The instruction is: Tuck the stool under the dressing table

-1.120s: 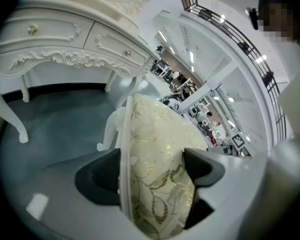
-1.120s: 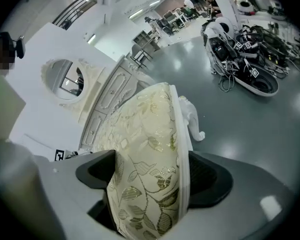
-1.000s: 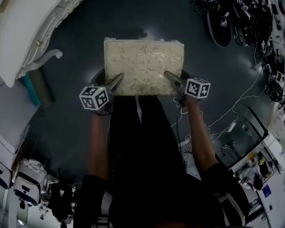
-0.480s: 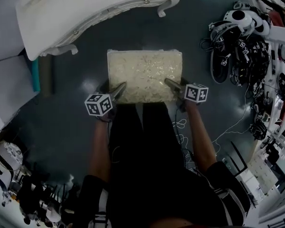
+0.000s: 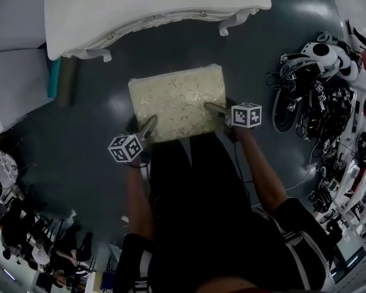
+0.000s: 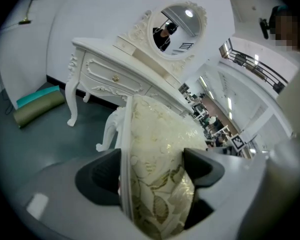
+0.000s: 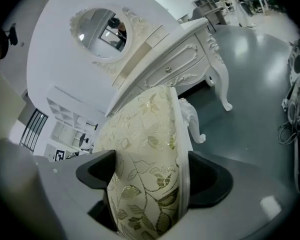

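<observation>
A: Grippers, quick?
B: Both clamped. Left gripper bites the near left edge of the stool, and right gripper bites the near right edge. Each gripper view shows the leaf-patterned cushion wedged between the jaws, which stand wide because the seat is thick.
A: Why two grips?
B: My guess is the seat is broad, so one hold per side keeps it level and lets the person steer it straight in. Holding the near side leaves the far side free to go under first.
A: Where's the stool?
B: Centre of the head view, on or just above the dark floor; can't tell which. It's near the dressing table, in front of it, not under it yet. The table spans the top of the frame, and the open space under it faces the stool.
A: Versus a second ago?
B: Then only a corner of the table showed at upper left, with the stool well apart from it. Now the table fills the top and the stool is closer, slightly skewed in frame. The headsets have slid from upper right to the right edge. Same grips, same corners.
A: Left to do?
B: Looks like most of the push: square up, slide forward.
</observation>
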Motion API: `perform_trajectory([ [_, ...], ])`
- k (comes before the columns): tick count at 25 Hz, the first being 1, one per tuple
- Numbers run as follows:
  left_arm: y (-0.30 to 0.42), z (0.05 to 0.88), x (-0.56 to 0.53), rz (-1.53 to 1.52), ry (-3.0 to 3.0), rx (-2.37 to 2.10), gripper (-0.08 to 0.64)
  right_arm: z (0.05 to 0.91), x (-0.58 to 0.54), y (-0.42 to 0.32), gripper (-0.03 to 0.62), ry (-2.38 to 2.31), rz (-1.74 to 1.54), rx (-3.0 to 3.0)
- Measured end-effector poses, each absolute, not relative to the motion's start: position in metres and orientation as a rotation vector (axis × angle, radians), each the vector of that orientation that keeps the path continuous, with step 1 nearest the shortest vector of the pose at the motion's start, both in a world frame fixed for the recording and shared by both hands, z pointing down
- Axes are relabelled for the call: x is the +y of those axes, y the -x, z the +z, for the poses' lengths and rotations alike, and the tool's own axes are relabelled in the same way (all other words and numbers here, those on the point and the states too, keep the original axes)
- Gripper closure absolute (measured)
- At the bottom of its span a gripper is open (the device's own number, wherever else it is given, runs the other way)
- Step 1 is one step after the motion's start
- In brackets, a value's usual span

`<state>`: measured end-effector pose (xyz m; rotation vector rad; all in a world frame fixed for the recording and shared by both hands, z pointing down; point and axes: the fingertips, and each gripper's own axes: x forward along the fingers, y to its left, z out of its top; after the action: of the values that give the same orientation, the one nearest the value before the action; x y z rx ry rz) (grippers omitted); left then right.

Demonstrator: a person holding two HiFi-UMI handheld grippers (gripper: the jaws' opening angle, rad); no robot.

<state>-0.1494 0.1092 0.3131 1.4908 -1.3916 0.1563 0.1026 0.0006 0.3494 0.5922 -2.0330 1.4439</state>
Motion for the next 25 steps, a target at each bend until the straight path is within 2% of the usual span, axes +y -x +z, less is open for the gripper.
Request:
perform_trajectory([
  [12,0.180,0.373,0.074,0.104,-1.463,-1.423,0.167,0.405,-0.049,-0.065,0.143,-0.546,1.387,-2.034],
  [25,0.227,0.493,0.014,0.119,-1.491,-1.401,0.167,0.523,-0.098,-0.023,0.143,-0.605,1.421,-2.041],
])
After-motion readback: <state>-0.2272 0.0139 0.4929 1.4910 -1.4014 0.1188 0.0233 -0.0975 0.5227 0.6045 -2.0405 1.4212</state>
